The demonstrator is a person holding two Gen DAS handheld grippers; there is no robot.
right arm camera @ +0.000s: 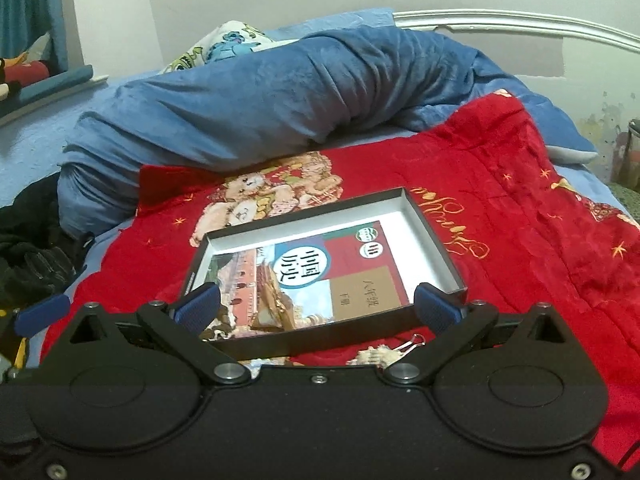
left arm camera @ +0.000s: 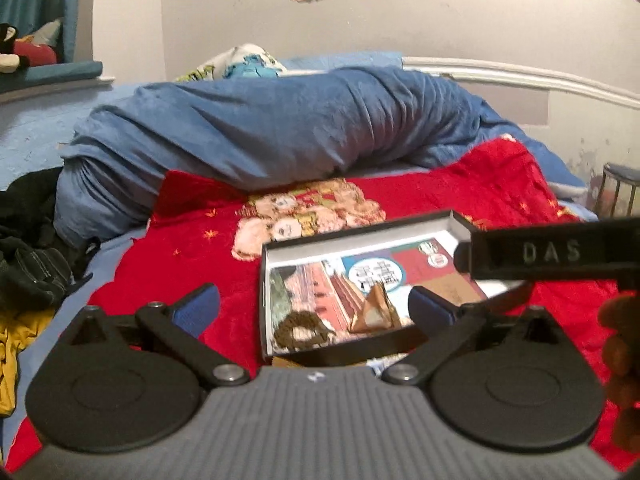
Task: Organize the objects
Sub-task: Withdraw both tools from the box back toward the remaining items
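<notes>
**Both grippers open above the tray**

Spread wide and empty, the right gripper (right arm camera: pixel 316 304) hangs over the near edge of a shallow box tray (right arm camera: pixel 436 236), which holds a book (right arm camera: pixel 320 276). The left gripper (left arm camera: pixel 316 308), equally open, sits just left. The tray's long axis runs away, slightly rightward, across a red blanket (right arm camera: pixel 520 200) on a bed.

Left wrist: low over red blanket (left arm camera: pixel 224 248), facing far wall, box (left arm camera: pixel 276 252) near, right of centre.
Right wrist: similar, box (right arm camera: pixel 432 224) centred.
Shared: box, blue duvet (left arm camera: pixel 260 128).
</notes>
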